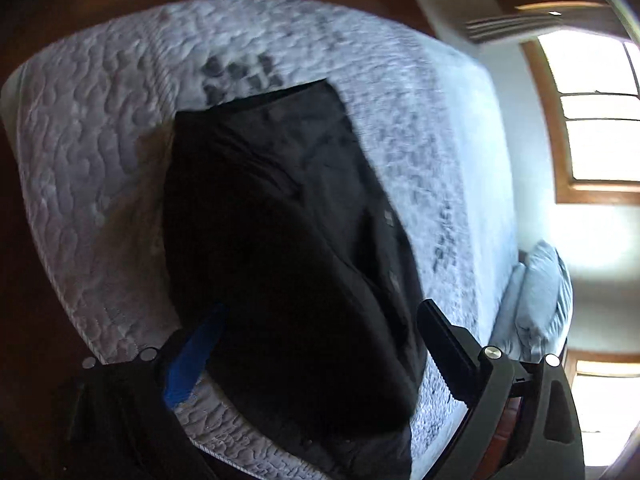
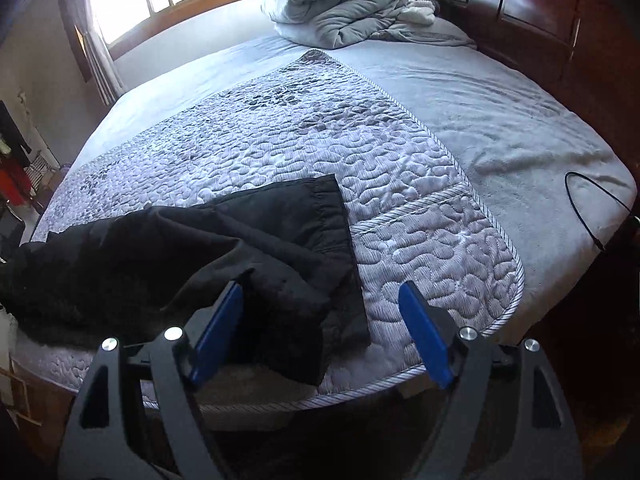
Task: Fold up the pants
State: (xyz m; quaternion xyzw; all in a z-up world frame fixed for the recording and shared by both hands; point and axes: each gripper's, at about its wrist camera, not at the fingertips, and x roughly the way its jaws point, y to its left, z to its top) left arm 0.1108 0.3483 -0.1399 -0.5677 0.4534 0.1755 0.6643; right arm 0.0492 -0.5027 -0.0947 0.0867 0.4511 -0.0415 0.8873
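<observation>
Two grippers: left gripper (image 1: 320, 344) and right gripper (image 2: 320, 320) both wide, holding nothing.
Pants (image 2: 192, 256): bunched on quilt (image 2: 320, 128), 9 o'clock of right gripper, hem flat for folding.

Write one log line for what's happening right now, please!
black pants: rumpled on quilt | left gripper: open, above pants | right gripper: open, over pants edge

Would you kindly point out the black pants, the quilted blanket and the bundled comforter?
black pants (image 2: 280, 232): right wrist view, leg near hem.
quilted blanket (image 2: 400, 168): right wrist view, bare middle.
bundled comforter (image 2: 344, 12): right wrist view, grey folds.
</observation>
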